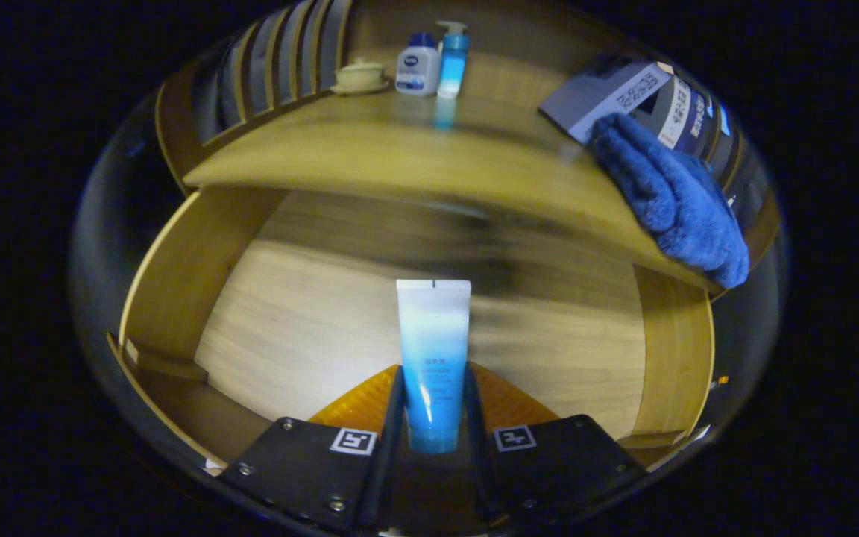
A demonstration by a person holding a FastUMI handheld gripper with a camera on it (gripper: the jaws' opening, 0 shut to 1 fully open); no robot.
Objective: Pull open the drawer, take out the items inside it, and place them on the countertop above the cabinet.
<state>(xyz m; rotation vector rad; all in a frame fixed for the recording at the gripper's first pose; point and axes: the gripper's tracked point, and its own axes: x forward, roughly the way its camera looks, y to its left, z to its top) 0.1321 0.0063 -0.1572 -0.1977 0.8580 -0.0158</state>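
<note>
A white-to-blue squeeze tube (433,350) stands upright between my fingers, its flat crimped end up. My gripper (433,388) is shut on the tube, one finger pressing each side of its lower half. Below and beyond it lies the open wooden drawer (183,276), its pale floor bare around the tube. Above the drawer runs the countertop (370,149), with a white bottle (417,66) and a blue pump bottle (452,60) at its far edge.
A cream lidded dish (359,76) sits beside the white bottle. A blue fuzzy cloth (672,198) hangs over the countertop's right edge, with a dark printed box (623,93) behind it. Slatted wood stands at the far left.
</note>
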